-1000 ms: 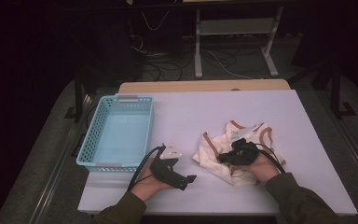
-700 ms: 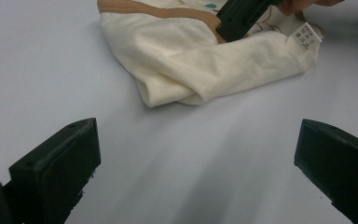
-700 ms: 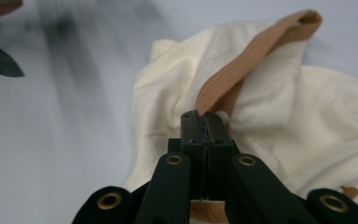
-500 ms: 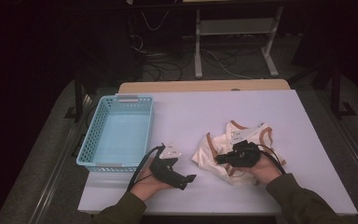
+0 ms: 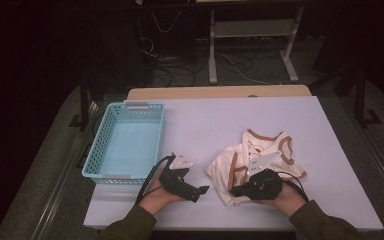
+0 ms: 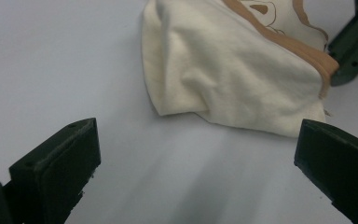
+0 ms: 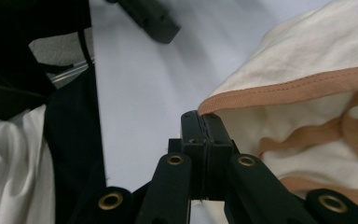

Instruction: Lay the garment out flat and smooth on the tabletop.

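Cream cloth trimmed in tan, pinched at its hem by the right claw (image 7: 205,126).

The right claw's jaws are pressed together on the garment's (image 5: 260,160) brown-edged border, at the near left corner of the crumpled heap on the white desk (image 5: 220,120). The left claw (image 5: 202,192) rests just left of the garment, jaws spread wide with nothing between them. Bare desk lies between them and stretches to the far edge; the blue basket (image 5: 125,145) sits along the left edge.
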`<state>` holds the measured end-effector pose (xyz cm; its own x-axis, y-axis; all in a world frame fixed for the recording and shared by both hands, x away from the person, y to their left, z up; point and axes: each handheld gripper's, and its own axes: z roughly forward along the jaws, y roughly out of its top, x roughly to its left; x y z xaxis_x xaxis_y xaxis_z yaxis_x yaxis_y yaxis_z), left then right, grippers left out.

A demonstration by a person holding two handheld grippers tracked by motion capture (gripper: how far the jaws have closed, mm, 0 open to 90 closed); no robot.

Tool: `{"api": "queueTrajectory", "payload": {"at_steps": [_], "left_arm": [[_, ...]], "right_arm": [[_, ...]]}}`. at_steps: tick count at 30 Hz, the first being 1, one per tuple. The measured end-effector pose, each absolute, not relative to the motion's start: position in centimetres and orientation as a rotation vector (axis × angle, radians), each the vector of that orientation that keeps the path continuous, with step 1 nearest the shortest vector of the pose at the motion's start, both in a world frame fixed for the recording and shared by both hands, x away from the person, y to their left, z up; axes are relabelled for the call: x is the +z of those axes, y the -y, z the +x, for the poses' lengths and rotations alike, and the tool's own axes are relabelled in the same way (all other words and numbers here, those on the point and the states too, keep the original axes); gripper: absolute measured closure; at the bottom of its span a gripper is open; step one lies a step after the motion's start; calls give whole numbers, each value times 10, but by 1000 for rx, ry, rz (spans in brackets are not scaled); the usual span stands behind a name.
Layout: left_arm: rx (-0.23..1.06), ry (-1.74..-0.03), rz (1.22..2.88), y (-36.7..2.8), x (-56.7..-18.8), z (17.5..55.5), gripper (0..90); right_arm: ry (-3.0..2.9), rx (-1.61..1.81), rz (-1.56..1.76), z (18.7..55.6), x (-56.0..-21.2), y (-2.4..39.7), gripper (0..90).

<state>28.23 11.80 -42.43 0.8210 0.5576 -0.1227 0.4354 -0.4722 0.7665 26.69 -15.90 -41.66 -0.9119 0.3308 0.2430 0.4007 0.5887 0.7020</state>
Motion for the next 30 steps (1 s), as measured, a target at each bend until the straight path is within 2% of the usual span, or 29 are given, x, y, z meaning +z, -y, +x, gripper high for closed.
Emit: {"api": "queueTrajectory", "payload": {"at_steps": [16, 30], "left_arm": [[174, -729, 2143, -117, -425, 282, 0], [173, -714, 2160, -116, -426, 281, 0]], "right_arm": [[2734, -1137, -626, 240, -427, 173, 884], [2804, -1024, -617, 239, -437, 177, 875]]}}
